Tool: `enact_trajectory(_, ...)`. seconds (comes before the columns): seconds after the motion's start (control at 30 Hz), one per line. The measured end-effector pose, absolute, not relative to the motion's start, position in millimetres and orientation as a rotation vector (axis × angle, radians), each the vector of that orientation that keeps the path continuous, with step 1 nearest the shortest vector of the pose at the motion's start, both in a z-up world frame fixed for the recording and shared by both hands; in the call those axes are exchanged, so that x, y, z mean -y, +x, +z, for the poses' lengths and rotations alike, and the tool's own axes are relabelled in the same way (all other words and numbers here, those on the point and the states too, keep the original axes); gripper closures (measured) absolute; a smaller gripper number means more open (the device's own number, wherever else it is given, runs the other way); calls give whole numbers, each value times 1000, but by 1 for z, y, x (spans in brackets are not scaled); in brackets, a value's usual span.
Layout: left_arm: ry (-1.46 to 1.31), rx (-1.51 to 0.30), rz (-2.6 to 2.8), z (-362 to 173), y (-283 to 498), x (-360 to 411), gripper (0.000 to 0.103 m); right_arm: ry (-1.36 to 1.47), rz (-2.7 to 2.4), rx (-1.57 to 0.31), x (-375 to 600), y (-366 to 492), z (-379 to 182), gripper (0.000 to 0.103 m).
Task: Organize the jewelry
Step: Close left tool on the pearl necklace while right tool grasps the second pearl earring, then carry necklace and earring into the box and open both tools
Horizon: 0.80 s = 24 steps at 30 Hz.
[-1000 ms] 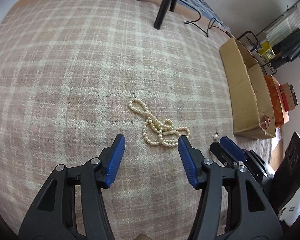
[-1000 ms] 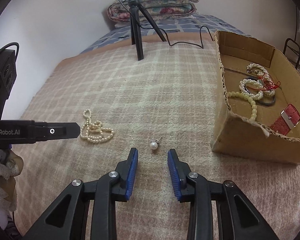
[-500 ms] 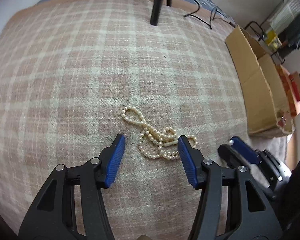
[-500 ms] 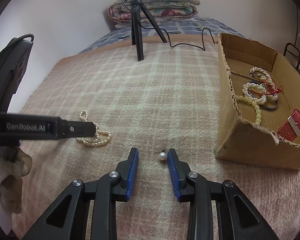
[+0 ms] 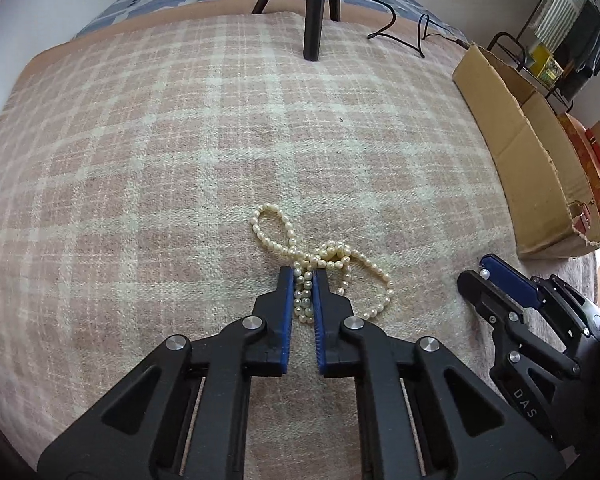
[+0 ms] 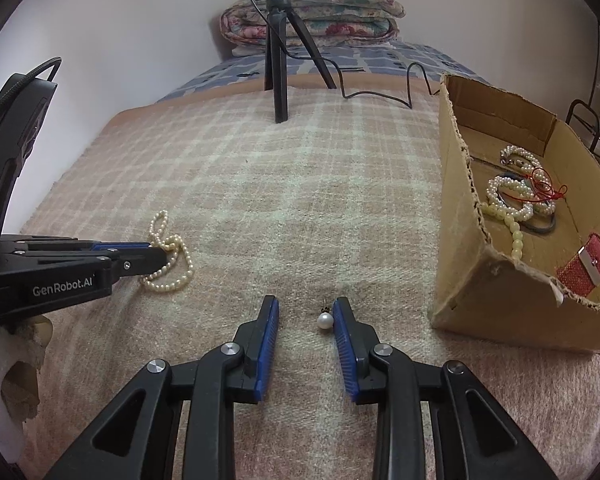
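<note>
A tangled pearl necklace (image 5: 332,250) lies on the pink plaid blanket (image 5: 180,160). My left gripper (image 5: 303,274) points down at it, its jaws closing, and the blue pads pinch a bundle of its strands. The right wrist view shows that left gripper (image 6: 162,256) side-on, tip on the necklace (image 6: 168,286). A single pearl earring (image 6: 324,321) rests on the blanket between the fingers of my right gripper (image 6: 306,304), close to the right pad. Those jaws are closing slightly, but the pads do not press on it.
A torn cardboard box (image 6: 460,260) stands at the right, holding pearl bracelets (image 6: 512,196) and a red band (image 6: 586,266). A black tripod (image 6: 278,80) and its cable (image 6: 380,96) stand at the far end of the blanket. A folded quilt (image 6: 312,12) lies beyond.
My left gripper came down over the necklace and its jaws went from wide apart to nearly together around the strands. The right gripper edged forward until the earring lay between its fingers.
</note>
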<state>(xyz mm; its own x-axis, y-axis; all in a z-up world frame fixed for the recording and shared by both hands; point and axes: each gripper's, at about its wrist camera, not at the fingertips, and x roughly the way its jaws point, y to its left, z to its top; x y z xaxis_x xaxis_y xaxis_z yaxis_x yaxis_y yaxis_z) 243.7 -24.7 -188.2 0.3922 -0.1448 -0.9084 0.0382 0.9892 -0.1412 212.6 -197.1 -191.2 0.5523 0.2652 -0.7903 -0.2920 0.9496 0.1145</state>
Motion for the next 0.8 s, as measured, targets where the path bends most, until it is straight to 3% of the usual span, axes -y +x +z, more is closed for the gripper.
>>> enact_trajectory(0.2, -108, -1159, -114, -187, 241, 24, 96, 8, 333, -923, 204, 215, -193, 89)
enact_trajectory(0.43, -105, -1156, -118, -185, 238, 23, 97, -19, 321, -918, 202, 213, -193, 97)
enact_trajectory(0.8, -153, -1123, -129, -166, 231, 13, 98, -20, 327, -897, 207, 201, -181, 97)
